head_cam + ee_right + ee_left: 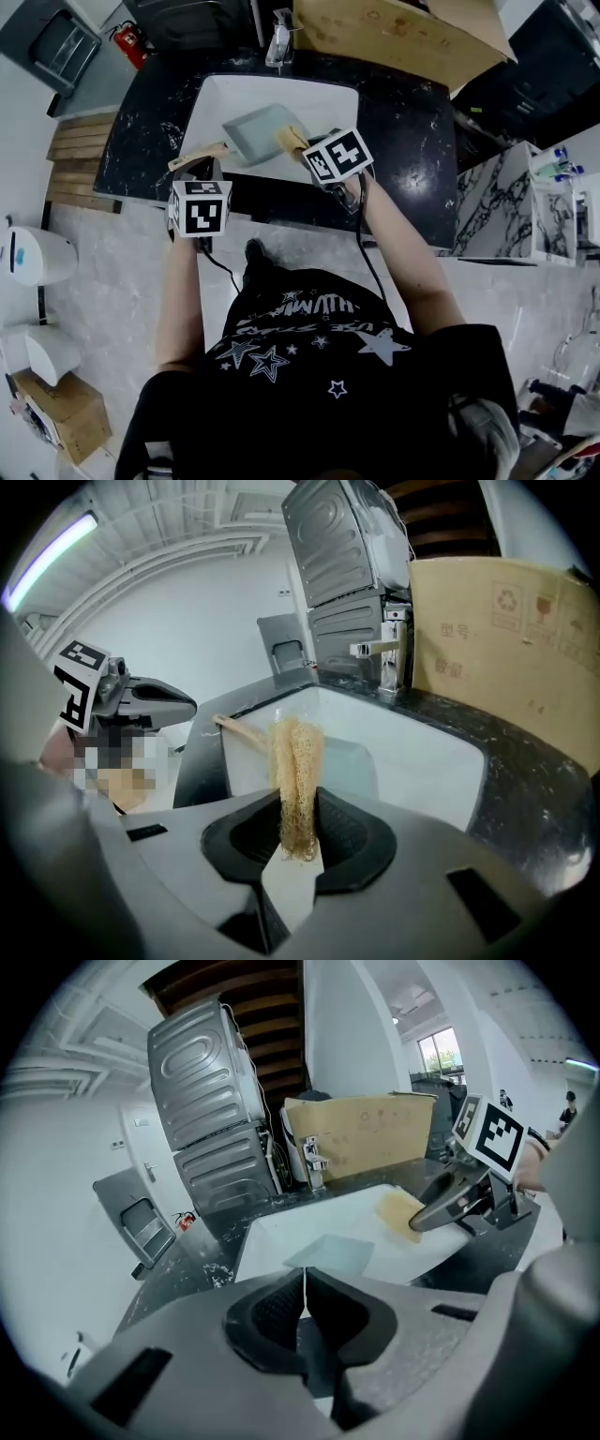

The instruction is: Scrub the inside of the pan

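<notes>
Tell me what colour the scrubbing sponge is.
Straw yellow. The sponge shows best in the right gripper view.

The pan (258, 134) lies in the sink (328, 98), its handle (197, 157) at the front-left corner and the scrubber (291, 139) over its right edge. The faucet (278, 42) stands behind the sink, with the cardboard box (403, 33) to its right.

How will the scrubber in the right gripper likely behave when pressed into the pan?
The scrubber looks like open fibrous mesh, squeezed thin in the right gripper, so probably soft and light. It stands upright above the jaws, so likely holds shape against the pan.
</notes>
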`<state>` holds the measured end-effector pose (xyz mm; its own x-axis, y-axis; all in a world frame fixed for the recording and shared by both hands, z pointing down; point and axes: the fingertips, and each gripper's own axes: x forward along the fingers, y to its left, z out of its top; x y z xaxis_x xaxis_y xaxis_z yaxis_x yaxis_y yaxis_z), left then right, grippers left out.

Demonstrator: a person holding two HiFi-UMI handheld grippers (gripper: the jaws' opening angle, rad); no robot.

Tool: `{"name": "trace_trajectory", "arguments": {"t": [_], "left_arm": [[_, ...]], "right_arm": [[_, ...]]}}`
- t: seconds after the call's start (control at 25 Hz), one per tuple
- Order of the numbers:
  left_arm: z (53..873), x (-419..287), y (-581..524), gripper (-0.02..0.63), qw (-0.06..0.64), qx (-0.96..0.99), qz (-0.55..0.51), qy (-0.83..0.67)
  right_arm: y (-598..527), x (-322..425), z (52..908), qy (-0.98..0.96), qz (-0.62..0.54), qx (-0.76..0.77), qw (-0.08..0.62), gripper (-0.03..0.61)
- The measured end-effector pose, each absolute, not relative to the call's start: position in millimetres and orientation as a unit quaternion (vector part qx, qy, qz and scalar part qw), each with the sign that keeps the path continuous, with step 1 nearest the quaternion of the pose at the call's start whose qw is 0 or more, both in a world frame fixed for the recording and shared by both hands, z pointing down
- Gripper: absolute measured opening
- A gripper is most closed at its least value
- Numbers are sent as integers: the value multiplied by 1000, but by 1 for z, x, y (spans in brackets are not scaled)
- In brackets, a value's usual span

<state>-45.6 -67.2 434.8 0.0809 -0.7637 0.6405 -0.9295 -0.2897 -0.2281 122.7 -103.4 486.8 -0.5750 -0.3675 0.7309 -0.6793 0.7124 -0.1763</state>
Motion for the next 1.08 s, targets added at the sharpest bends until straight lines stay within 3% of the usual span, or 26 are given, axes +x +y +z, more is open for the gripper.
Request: {"name": "trace_trajectory", "arguments": {"t": [1.08], "left_arm": [[453,40,45,8,192,722,294,-596]], "right_arm": [[-30,193,486,-868,164,310,351,83]]}}
